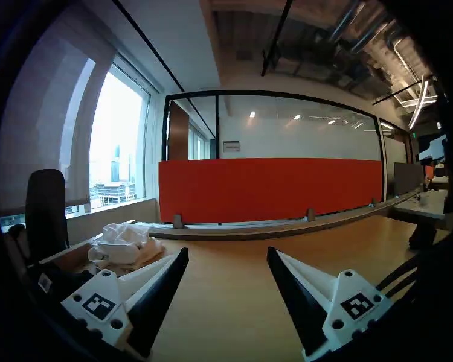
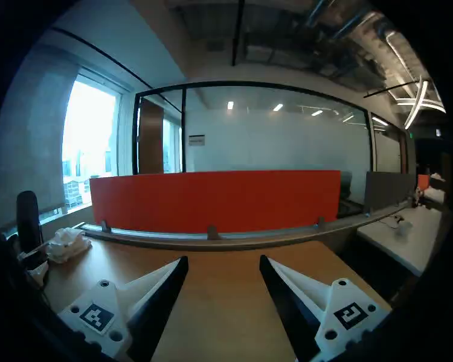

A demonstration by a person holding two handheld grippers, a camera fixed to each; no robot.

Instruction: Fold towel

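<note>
The crumpled towel [image 1: 125,242] is lying on the bench [image 1: 238,301], just ahead-left of the left tool [image 1: 227,250], which is gaping open, empty and sitting nearer. The right tool [image 2: 223,258], likewise open and empty, is seeing the heap far to its left.

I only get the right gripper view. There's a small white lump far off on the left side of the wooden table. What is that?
Observer: The left gripper view sees it from closer. It is the towel, lying in a crumpled heap, not folded at all.
Operator: Is the other gripper holding it?
Observer: No. The left gripper is open, with bare table between its fingers. The towel lies beyond the finger at the picture's left, not between the two.
</note>
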